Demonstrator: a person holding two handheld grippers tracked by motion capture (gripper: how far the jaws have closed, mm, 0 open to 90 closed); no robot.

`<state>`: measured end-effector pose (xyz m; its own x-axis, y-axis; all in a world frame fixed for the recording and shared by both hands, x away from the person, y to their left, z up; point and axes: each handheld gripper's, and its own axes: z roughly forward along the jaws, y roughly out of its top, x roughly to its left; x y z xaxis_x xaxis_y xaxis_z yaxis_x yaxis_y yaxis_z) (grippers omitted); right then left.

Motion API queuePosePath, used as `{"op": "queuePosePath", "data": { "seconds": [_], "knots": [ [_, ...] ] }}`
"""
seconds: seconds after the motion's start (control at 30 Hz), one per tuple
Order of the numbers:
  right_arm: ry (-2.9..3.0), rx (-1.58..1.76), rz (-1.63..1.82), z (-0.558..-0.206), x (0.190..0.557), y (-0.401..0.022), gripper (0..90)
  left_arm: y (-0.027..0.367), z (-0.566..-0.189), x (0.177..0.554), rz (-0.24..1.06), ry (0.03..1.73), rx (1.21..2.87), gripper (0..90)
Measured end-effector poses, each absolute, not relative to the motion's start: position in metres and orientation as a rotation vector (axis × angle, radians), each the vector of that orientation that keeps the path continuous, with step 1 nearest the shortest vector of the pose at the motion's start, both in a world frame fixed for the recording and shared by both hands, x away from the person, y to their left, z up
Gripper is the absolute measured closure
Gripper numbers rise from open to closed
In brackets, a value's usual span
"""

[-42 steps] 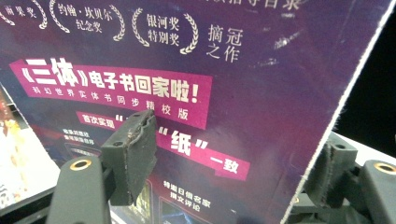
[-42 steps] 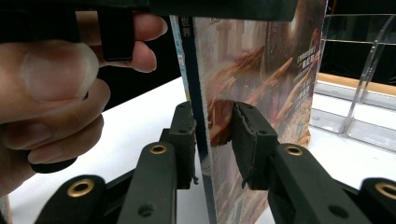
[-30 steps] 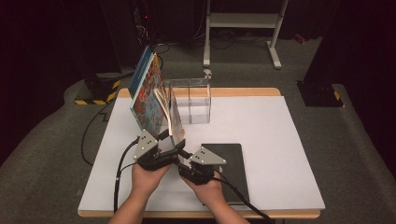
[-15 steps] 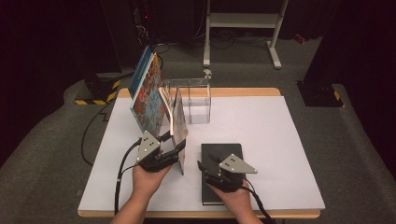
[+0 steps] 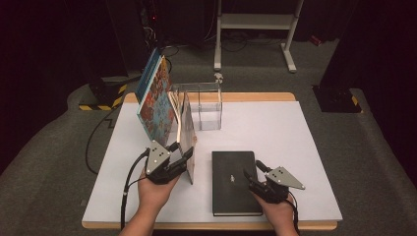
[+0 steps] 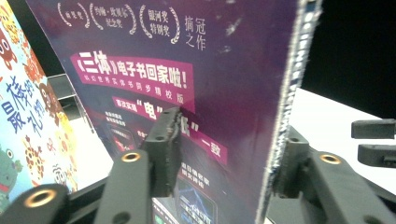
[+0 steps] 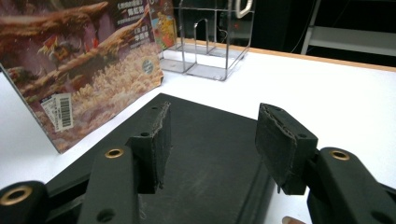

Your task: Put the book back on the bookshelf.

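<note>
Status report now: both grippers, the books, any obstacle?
Left gripper closing on upright purple-covered book, pads at both covers. Right gripper open, jaws just widened, over flat black book. Clear wire rack behind, nothing blocking.

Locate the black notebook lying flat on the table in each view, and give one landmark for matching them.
High view: black notebook lies lower centre, its right edge by the right hand-held gripper.
Left gripper view: not in it.
Right gripper view: black notebook lies under the open jaws, bottom centre.
Shared landmark: clear acrylic book stand at the table's far edge.
</note>
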<state>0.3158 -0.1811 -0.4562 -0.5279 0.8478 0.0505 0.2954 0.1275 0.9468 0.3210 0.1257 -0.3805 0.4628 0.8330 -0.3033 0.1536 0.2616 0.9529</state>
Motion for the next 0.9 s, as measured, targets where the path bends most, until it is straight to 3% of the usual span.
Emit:
{"op": "queuePosePath", "data": {
  "seconds": [0.37,0.53,0.9],
  "knots": [
    [1.859,1.145,1.399,-0.462,0.320,-0.190,48.9,0.135,-0.380,0.317,0.607,1.018,1.215,68.7],
    [1.874,1.150,1.408,-0.462,0.320,-0.191,53.0,0.145,-0.380,0.318,0.632,1.027,1.185,82.8],
    [1.869,1.162,1.405,-0.464,0.322,-0.197,54.1,0.167,-0.382,0.319,0.631,1.022,1.164,83.5]
  ]
}}
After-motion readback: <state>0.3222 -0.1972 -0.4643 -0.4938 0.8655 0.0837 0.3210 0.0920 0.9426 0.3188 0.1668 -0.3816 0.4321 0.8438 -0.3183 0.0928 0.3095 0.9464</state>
